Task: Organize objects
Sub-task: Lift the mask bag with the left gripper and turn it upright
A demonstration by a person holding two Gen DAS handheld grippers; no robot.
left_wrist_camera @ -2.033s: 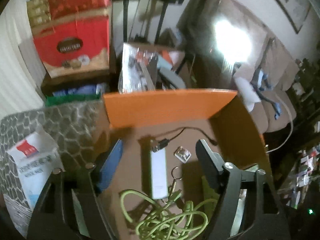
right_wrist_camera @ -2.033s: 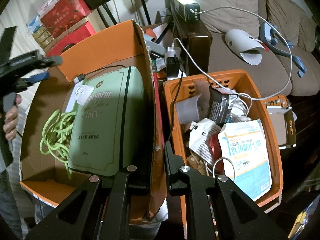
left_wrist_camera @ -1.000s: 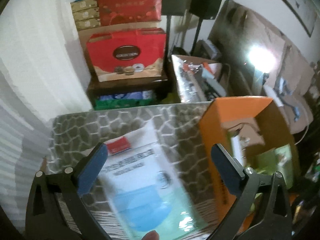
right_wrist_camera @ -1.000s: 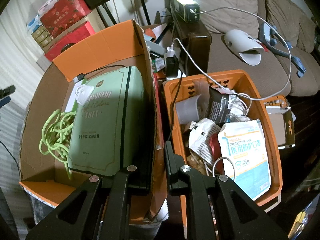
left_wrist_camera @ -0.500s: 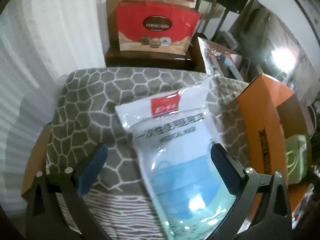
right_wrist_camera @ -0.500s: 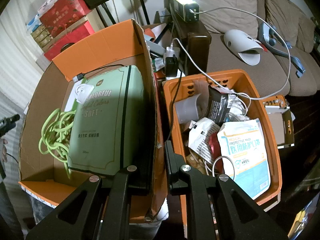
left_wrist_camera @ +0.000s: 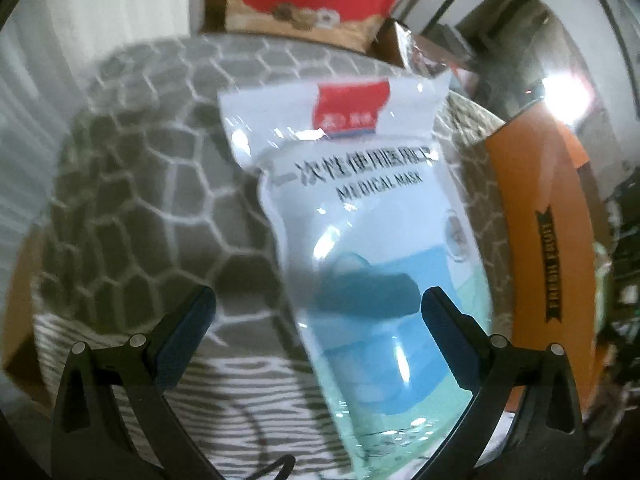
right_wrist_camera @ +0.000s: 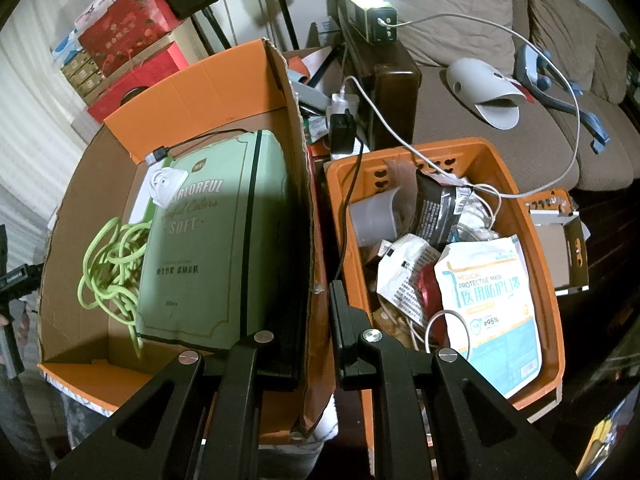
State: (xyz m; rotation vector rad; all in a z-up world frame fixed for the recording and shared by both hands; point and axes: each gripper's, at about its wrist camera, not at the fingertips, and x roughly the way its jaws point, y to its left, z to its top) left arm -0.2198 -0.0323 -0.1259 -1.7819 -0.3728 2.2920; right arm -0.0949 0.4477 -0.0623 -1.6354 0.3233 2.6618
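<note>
Medical mask pack (left_wrist_camera: 360, 208): flat on honeycomb-pattern cushion (left_wrist_camera: 160, 168); left gripper (left_wrist_camera: 316, 312) poised above, fingers spread wide. Right gripper (right_wrist_camera: 316, 320): clamped on cardboard box wall (right_wrist_camera: 304, 208), 12 o'clock.

Black hand-held gripper (left_wrist_camera: 316, 308), silver screws, blue pads (left_wrist_camera: 182, 330).

Grey stone-pattern cushion surface (left_wrist_camera: 132, 184) carries a flat medical mask pack (left_wrist_camera: 372, 216), with the orange cardboard box (left_wrist_camera: 536, 216) just beside the pack; brown sofa seat (right_wrist_camera: 448, 128) carries a grey slipper-like thing (right_wrist_camera: 486, 94).
</note>
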